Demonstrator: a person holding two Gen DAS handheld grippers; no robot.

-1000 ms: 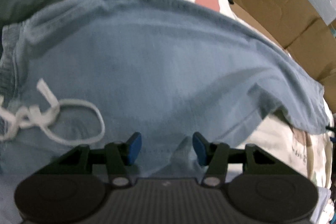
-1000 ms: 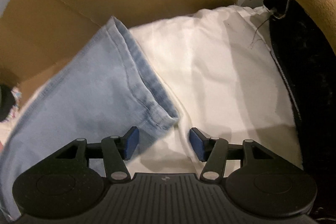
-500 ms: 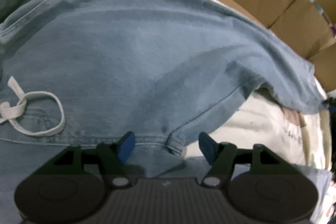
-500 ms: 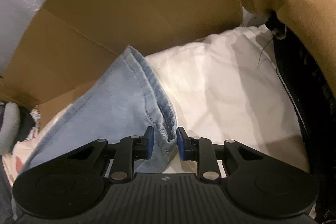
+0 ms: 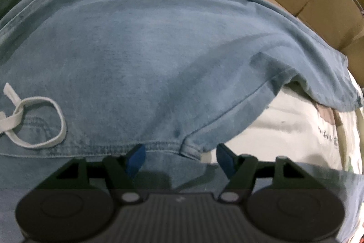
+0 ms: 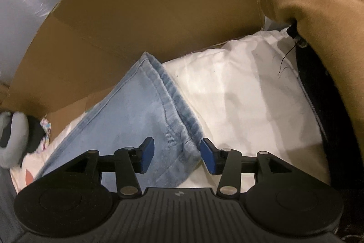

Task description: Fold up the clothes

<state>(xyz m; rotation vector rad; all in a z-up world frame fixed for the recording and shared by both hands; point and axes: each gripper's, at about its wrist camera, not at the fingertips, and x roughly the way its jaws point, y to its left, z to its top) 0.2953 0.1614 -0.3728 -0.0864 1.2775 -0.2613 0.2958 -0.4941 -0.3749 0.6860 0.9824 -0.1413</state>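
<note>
Hovering with left gripper (image 5: pixel 179 153) spread wide over denim shorts (image 5: pixel 159 60); right gripper (image 6: pixel 177 154) likewise released, straddling the shorts' hem (image 6: pixel 175 97).

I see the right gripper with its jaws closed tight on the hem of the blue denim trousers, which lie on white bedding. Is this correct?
Not quite. In the right wrist view the right gripper has its jaws open, one on each side of the hem of the blue denim trousers. They do lie on white bedding.

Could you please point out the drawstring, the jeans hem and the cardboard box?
drawstring (image 5: pixel 52 140), left wrist view, on its loop.
jeans hem (image 6: pixel 175 95), right wrist view, on the stitched cuff.
cardboard box (image 6: pixel 159 15), right wrist view, on its wall.
</note>
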